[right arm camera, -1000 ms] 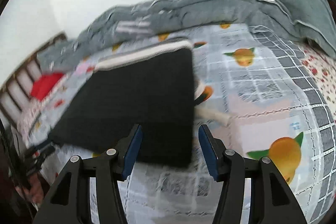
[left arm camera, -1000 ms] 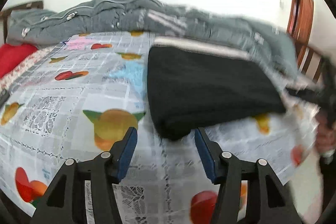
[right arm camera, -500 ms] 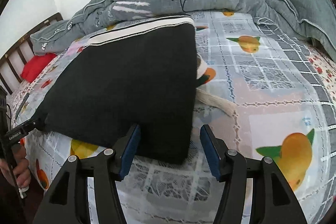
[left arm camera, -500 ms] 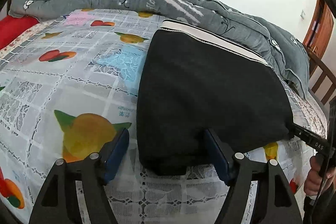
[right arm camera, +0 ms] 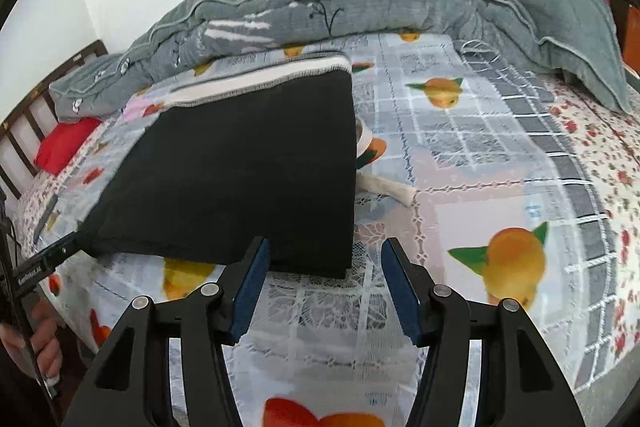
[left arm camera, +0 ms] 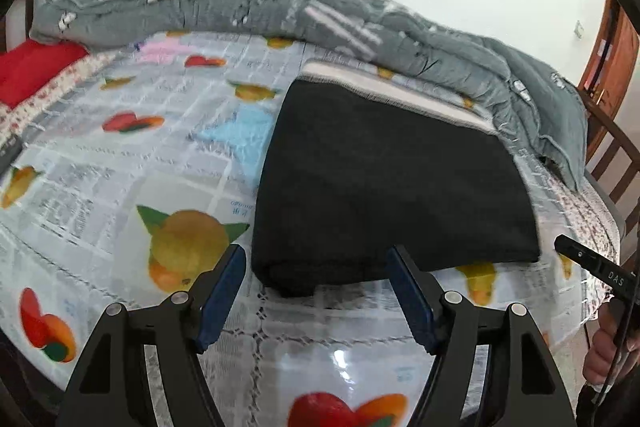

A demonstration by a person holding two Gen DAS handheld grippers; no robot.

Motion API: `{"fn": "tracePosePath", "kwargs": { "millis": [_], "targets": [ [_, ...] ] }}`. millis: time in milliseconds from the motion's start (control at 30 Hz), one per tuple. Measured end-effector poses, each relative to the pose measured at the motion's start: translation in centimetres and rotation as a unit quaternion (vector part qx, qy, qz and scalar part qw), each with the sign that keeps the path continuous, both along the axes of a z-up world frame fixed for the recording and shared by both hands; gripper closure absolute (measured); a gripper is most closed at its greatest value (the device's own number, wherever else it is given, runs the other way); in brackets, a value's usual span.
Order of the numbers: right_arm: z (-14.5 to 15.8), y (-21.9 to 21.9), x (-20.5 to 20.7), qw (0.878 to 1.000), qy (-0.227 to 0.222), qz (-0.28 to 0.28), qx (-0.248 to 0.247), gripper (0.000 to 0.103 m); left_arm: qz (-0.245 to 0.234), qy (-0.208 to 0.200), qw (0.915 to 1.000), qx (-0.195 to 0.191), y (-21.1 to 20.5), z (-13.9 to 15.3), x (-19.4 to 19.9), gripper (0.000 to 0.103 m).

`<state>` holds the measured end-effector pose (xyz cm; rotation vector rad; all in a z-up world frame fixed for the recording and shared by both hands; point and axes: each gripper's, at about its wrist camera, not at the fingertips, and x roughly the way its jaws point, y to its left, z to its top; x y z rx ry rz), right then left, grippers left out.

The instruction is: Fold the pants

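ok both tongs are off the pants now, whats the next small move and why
Probably ease both tongs back from the bed. The black pants already lie as a neat folded rectangle on the fruit-print sheet, and the left tongs and right tongs stand open with nothing pinched.

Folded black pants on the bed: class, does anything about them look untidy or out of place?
Mostly neat. The black pants lie folded flat, but a white drawstring sticks out from under their right edge onto the bedsheet, untucked.
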<state>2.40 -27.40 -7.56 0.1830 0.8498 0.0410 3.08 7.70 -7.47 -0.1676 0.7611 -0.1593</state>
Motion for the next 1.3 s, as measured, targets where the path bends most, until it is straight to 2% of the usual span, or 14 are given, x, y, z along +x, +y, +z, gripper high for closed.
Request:
{"fn": "tracePosePath", "kwargs": {
  "millis": [200, 333, 400, 433, 467, 600, 1067, 1300],
  "targets": [
    [3.8, 0.3, -1.9, 1.000, -0.015, -0.020, 0.007, 0.045, 0.007, -0.044, 0.9988, 0.019, -1.0, 4.6, -3.8, 0.028],
    [6.5, 1.2, -3.9, 0.998, -0.034, -0.036, -0.045, 0.043, 0.006, -0.069, 0.9972, 0.029, -1.5, 7.1, -6.2, 0.017],
    [7.4, 1.3, -4.9, 0.996, -0.044, -0.044, -0.057, 0.035, 0.010, -0.078, 0.9963, 0.036, -1.7, 8.0, -7.0, 0.016],
    [7.8, 1.2, -5.5, 0.996, -0.049, -0.045, -0.051, 0.023, 0.011, -0.080, 0.9959, 0.042, -1.8, 8.4, -7.3, 0.014],
    [8.1, 1.1, -6.0, 0.996, -0.054, -0.045, -0.048, 0.016, 0.011, -0.081, 0.9956, 0.045, -2.0, 8.6, -7.5, 0.013],
    [9.2, 1.6, -7.8, 0.993, -0.076, -0.048, -0.076, 0.006, 0.015, -0.093, 0.9940, 0.057, -2.6, 9.4, -8.5, 0.008],
    [9.8, 1.2, -9.6, 0.994, -0.082, -0.046, -0.061, 0.005, 0.018, -0.098, 0.9914, 0.085, -3.7, 9.7, -9.5, 0.007],
    [9.8, 1.4, -9.6, 0.993, -0.082, -0.048, -0.063, 0.005, 0.014, -0.096, 0.9924, 0.076, -3.9, 9.6, -9.5, 0.007]
  ]
}}
